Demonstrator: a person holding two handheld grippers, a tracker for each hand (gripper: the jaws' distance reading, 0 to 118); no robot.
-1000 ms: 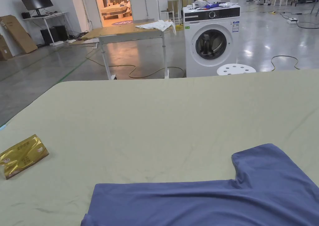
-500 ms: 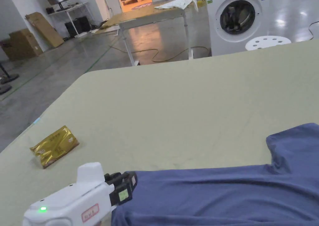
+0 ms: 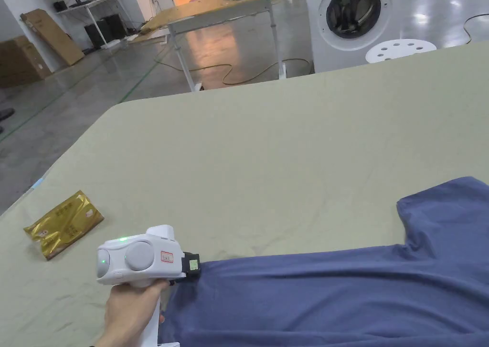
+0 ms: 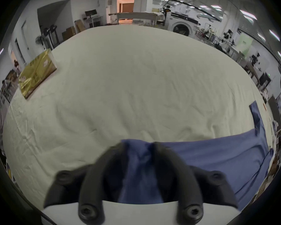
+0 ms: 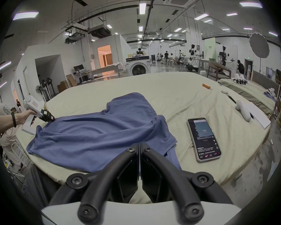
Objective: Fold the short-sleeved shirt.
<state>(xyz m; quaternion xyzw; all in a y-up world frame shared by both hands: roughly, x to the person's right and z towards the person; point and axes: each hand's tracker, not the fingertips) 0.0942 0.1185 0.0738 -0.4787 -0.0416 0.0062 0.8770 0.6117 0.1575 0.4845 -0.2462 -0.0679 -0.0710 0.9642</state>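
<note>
The blue shirt point(image 3: 334, 300) lies spread along the bottom of the head view on the pale green cloth-covered table point(image 3: 286, 147), one sleeve rising at the right edge. The left gripper point(image 3: 193, 266), held in a hand point(image 3: 129, 309) at lower left, sits at the shirt's left corner. In the left gripper view its jaws stand slightly apart with a bunch of blue fabric point(image 4: 139, 163) between them; whether both press on it cannot be told. Half a second ago this gripper lay lower in the frame with its white body tilted toward the corner; now it is higher and turned broadside, its tip again at the hem. A second ago it was not in the picture at all. The camera has also tipped downward since then.

In the right gripper view, the right gripper point(image 5: 139, 147) has its jaws together, empty, at lower centre, in front of the shirt's near edge. A phone point(image 5: 203, 139) lies just right of the shirt. A gold packet point(image 3: 62, 223) rests at the left, well apart from the shirt.
</note>
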